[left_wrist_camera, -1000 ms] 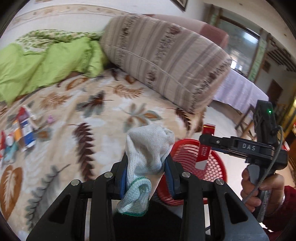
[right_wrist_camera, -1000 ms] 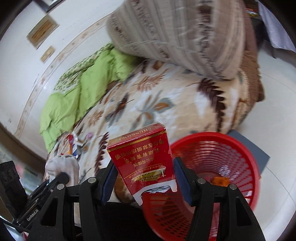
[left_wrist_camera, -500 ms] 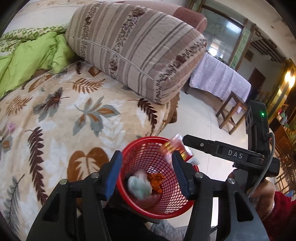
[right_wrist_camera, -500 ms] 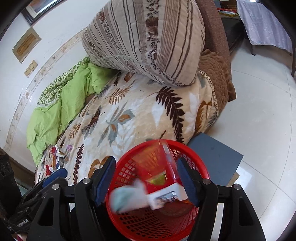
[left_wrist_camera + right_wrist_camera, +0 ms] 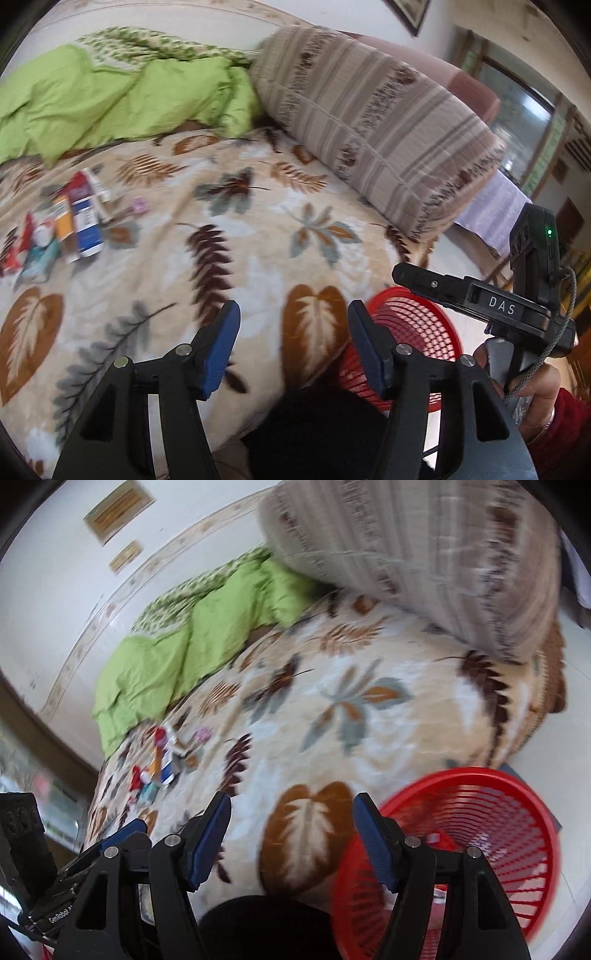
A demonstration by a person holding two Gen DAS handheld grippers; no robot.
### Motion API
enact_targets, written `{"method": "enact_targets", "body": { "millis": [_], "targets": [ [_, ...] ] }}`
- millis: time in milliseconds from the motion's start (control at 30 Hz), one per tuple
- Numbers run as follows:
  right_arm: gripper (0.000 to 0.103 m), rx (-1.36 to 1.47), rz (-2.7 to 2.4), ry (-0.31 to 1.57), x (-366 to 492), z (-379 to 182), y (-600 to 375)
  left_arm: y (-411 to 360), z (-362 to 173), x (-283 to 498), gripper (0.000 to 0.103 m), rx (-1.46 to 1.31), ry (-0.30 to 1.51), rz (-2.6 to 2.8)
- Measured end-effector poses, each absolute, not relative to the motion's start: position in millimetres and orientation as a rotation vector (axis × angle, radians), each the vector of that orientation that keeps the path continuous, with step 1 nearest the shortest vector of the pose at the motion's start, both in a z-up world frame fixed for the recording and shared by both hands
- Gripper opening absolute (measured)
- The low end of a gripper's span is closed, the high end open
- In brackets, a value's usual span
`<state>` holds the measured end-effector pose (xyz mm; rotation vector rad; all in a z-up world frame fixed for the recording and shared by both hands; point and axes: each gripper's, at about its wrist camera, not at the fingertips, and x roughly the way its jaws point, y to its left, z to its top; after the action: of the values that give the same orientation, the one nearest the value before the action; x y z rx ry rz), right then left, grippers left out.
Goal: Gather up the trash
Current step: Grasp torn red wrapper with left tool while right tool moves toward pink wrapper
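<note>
My left gripper (image 5: 291, 314) hangs over the bed's leaf-print blanket (image 5: 258, 243); its jaws are opening and nothing is between them. The red mesh basket (image 5: 417, 325) stands just right of it, below the bed's edge. My right gripper (image 5: 291, 805) is open and empty, and the red basket (image 5: 480, 812) sits low on its right with some scraps inside. A pile of loose packets and wrappers (image 5: 74, 225) lies on the blanket at far left, and it shows again as the trash pile (image 5: 159, 764) in the right wrist view. Seen from the side, the right gripper (image 5: 400, 271) is held in a hand (image 5: 535, 387).
A big striped pillow (image 5: 369, 122) lies across the back right of the bed. A green quilt (image 5: 110, 99) is bunched at the back left. Pale tiled floor (image 5: 561, 664) runs to the right of the bed, and a dark mat lies behind the basket.
The grey glove left my left gripper and the red carton left my right gripper; both dropped into the basket. Both grippers then swung left, back over the bed.
</note>
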<state>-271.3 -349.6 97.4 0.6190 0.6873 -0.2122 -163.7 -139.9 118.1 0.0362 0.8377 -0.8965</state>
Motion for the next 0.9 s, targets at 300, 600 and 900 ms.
{"method": "enact_targets", "body": {
  "millis": [300,600,900],
  "targets": [
    [0.072,0.501,-0.041,0.783,-178,79,-259,-47,103,-116,0.059,-0.072,0.852,-0.671],
    [0.072,0.38,-0.006,0.802,-149,63,-218,27,97,-59,0.059,-0.177,0.829,-0.451],
    [0.072,0.433,0.0,0.803,-153,59,-230,29,83,25,0.059,-0.109,0.812,-0.284]
  ]
}}
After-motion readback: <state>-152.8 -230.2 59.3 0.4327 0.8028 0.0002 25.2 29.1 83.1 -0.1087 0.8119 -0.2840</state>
